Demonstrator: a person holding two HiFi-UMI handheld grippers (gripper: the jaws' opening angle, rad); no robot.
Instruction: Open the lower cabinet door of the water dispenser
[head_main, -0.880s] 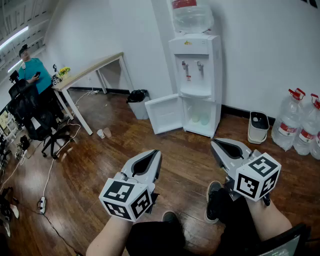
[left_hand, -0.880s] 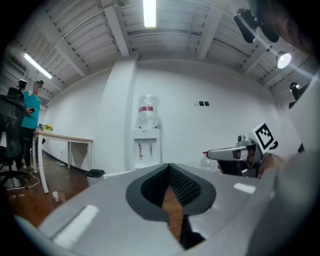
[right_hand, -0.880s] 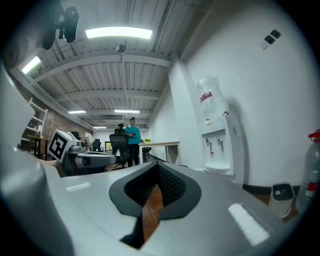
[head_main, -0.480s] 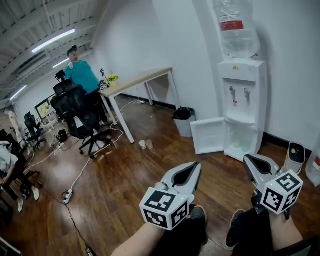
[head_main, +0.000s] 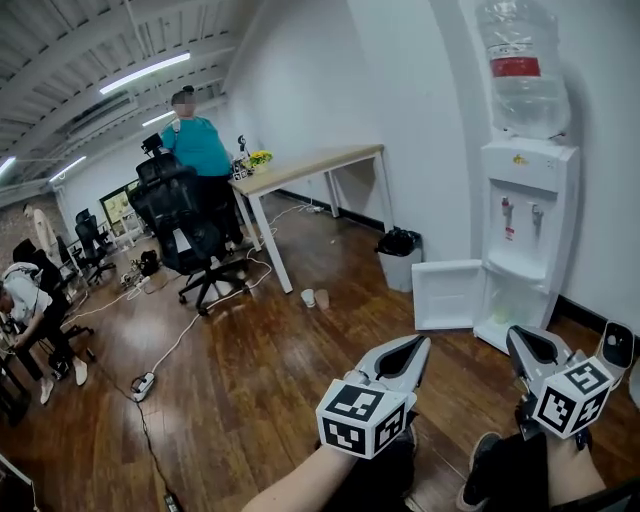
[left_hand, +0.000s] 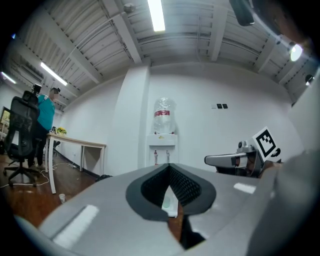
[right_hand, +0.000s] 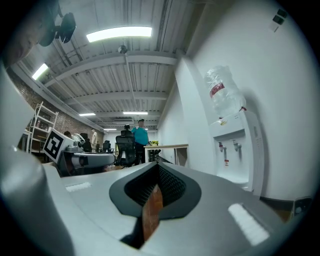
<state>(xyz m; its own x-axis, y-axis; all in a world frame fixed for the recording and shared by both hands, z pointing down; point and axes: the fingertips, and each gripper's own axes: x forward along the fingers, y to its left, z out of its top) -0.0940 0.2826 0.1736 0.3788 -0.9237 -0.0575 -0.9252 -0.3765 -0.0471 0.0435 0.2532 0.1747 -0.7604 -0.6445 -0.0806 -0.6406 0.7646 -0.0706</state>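
The white water dispenser (head_main: 527, 215) with its bottle (head_main: 522, 70) stands against the wall at the right. Its lower cabinet door (head_main: 447, 295) is swung wide open to the left, and pale things show inside the cabinet. Both grippers are held low and level, well short of the dispenser. My left gripper (head_main: 419, 344) has its tips together and nothing between them. My right gripper (head_main: 514, 334) is shut and empty too. The left gripper view looks past the left gripper (left_hand: 168, 165) straight at the dispenser (left_hand: 163, 145). From the right gripper (right_hand: 158, 163) the dispenser (right_hand: 234, 145) lies to the right.
A black waste bin (head_main: 400, 243) sits left of the open door. Farther left are a desk (head_main: 310, 165), office chairs (head_main: 185, 215) and a standing person (head_main: 200, 145). Two cups (head_main: 315, 298) and a power strip (head_main: 142, 385) lie on the wooden floor. A small white appliance (head_main: 617, 345) stands far right.
The head view has swung up and left, so the dispenser now sits at the right edge. The door stays open. Both grippers stay low, away from it.
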